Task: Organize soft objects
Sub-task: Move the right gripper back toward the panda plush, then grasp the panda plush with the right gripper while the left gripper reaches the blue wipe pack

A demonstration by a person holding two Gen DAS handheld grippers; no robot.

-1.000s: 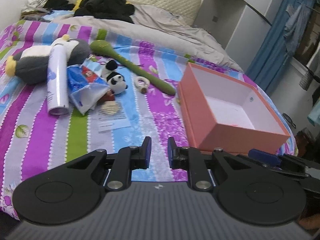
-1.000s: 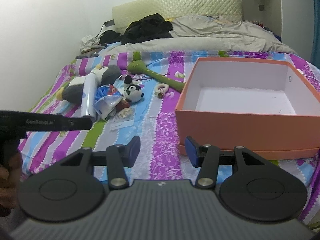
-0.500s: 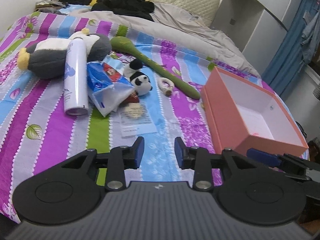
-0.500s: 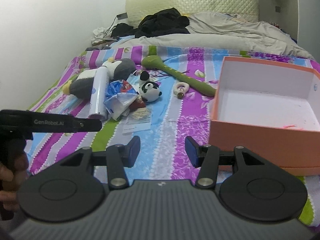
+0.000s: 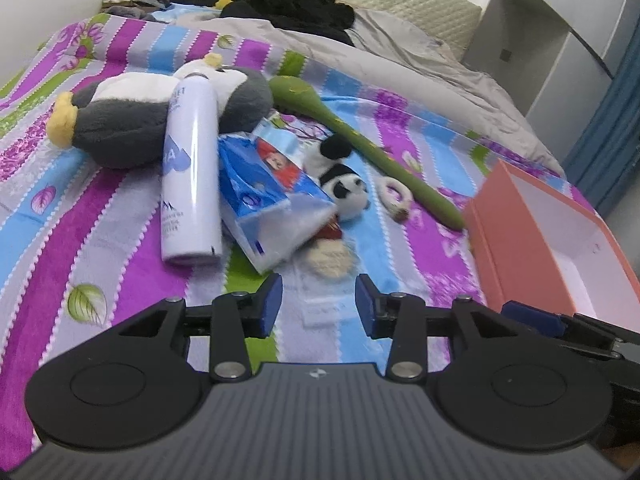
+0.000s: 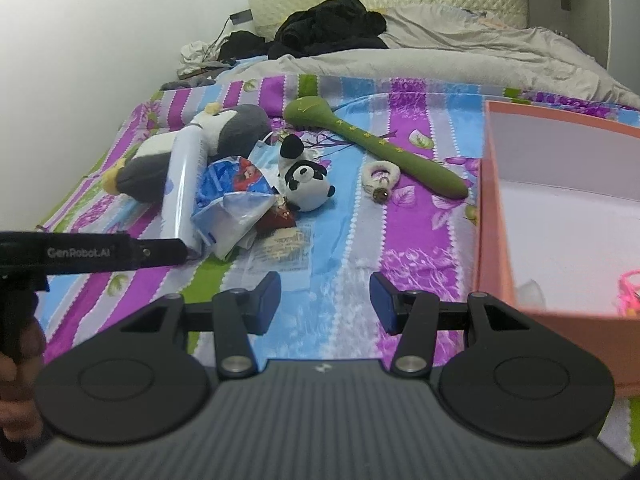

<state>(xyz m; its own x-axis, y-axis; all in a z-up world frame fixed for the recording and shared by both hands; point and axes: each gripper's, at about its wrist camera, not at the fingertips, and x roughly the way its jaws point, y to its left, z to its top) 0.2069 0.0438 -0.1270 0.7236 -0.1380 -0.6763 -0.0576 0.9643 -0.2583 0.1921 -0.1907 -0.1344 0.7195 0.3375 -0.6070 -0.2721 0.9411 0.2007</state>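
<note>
Blue-padded left claw (image 5: 318, 300): its jaws had just been opening and stood partly apart with nothing between them, low over the striped bedspread (image 5: 400, 264); the risk was that they were still too narrow for a bulky toy and would pinch fur only.
Right claw (image 6: 324, 300): it hung moderately wide and empty beside the near corner of the orange box (image 6: 496, 248); a careless swing could have knocked that wall and shifted the box.
Paper slip (image 6: 280, 252): it lay flat just ahead of both claws; a low approach could have scooped it up with the toys.
Blue packet (image 5: 264, 192): crinkled and slippery-looking, it lay touching the white spray can (image 5: 192, 176) and partly over a small red item; dragging it could have rolled the can off the bed.
Panda plush (image 6: 306, 184): this soft task item lay in the middle of the clutter, touching the packet's edge; a grasp there could have caught the plastic too.
Ring trinket (image 6: 380, 178): small, between the panda and the green stick (image 6: 376, 144); whether it was soft I could not tell, so it might have been sorted wrongly.
Grey penguin plush (image 5: 132, 120): farthest toy, lying partly under the can; lifting it first would probably have tipped the can.
Box contents: something pink (image 6: 630, 292) showed at the picture's edge, unclear.
</note>
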